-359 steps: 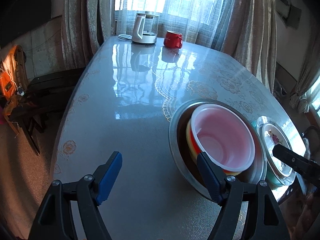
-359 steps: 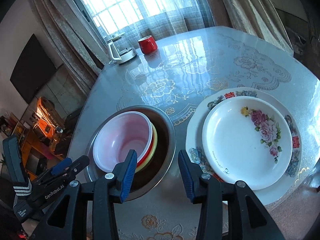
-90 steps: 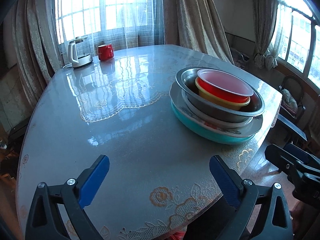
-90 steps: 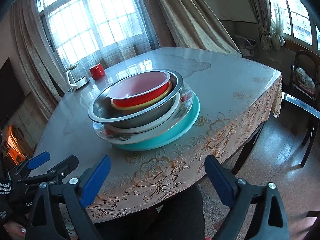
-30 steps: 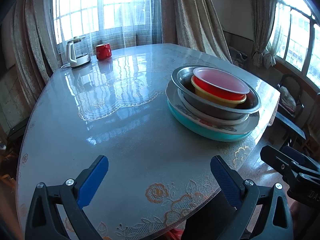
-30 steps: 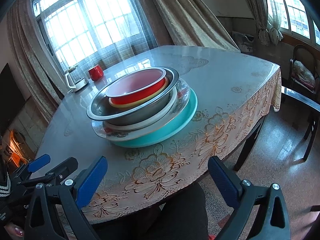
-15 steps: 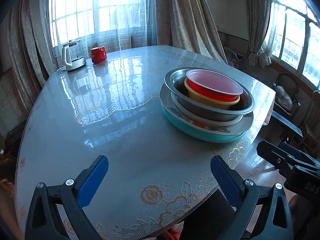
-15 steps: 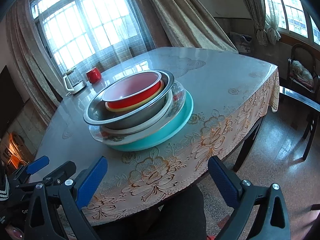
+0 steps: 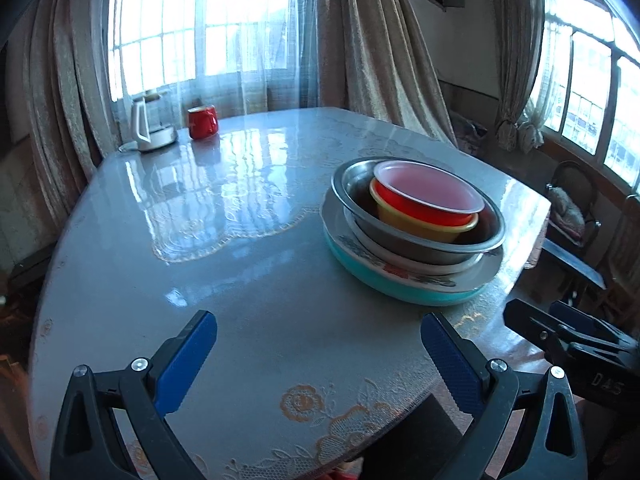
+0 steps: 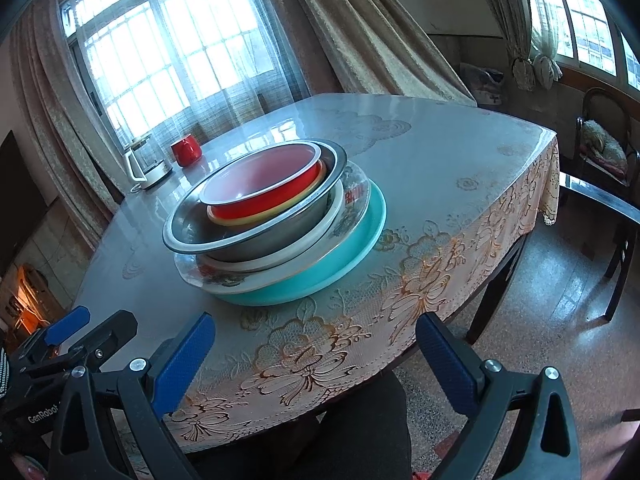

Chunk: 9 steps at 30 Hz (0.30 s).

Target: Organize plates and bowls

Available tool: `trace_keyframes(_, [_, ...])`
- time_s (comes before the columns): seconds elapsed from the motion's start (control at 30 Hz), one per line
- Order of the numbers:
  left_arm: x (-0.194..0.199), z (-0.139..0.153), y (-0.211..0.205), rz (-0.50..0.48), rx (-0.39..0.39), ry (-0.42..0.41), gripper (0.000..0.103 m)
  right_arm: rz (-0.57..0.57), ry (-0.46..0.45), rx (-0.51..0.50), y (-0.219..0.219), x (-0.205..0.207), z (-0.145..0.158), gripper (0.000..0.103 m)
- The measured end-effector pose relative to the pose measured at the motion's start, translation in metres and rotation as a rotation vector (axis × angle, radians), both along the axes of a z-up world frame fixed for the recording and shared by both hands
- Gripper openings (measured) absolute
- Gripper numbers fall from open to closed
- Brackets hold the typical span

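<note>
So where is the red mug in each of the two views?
Left wrist view: the red mug stands at the far end of the table, upper left of the picture, just right of the kettle.
Right wrist view: the red mug is left of centre, beyond the stack of dishes, again just right of the kettle.
Shared landmark: the kettle by the window.

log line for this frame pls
left gripper: open, empty | right gripper: open, empty | steel bowl on plates: one stack
</note>
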State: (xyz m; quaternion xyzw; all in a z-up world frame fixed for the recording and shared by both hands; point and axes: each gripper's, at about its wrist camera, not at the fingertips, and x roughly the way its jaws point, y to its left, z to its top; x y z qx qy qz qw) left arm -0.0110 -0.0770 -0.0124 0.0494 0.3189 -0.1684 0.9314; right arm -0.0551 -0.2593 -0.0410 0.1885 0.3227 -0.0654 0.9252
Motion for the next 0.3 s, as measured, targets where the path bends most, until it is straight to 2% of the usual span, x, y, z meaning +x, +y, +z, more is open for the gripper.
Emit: trace_keyframes(0.3, [0.004, -0.002, -0.012, -0.019, 0.033, -0.018, 0.103, -0.007, 0.006, 0.013, -0.010, 0.006, -0.003, 0.102])
